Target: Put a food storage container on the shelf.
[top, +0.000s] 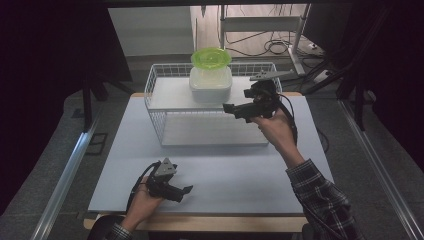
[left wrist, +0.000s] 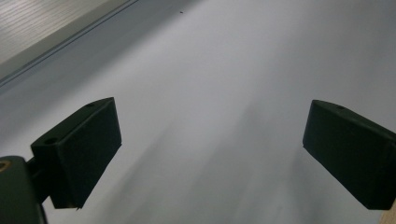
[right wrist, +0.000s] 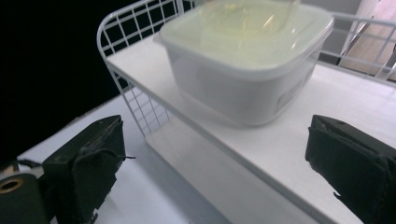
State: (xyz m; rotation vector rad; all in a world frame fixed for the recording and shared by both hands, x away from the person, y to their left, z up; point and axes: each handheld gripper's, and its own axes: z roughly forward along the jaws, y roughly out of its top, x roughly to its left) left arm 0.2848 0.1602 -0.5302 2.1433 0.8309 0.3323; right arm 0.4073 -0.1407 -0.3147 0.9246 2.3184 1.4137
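Scene: a person at a pale bench (top: 215, 170) works a hand-held gripper in each hand before a white wire rack (top: 155, 92) with two shelves.
Container: a white lidded tub (top: 210, 85) stands upright on the rack's upper shelf, toward the back, with a green bowl-like dish (top: 211, 57) resting on its lid.
Right gripper: the right gripper (top: 231, 108) hovers at the rack's front right, level with the upper shelf, jaws spread wide and holding nothing; in the right gripper view the tub (right wrist: 243, 60) sits ahead, between the lines of the two jaws but not yet touched.
Left gripper: the left gripper (top: 186, 190) lies low over the near edge of the bench, well apart from the rack, jaws spread and empty; the left gripper view looks across bare bench top (left wrist: 224, 84).
Step in hand: by appearances, the approach to take hold of the tub.
Doing it well: go in level above the shelf, square to the tub's side walls, and close on the body below the lid's rim rather than on the lid.
Care: the dish on top looks loose, so any lift should be slow and kept upright.
Clearance: the rack's wire rim stands close to the right jaw; keep inside it on the way in.
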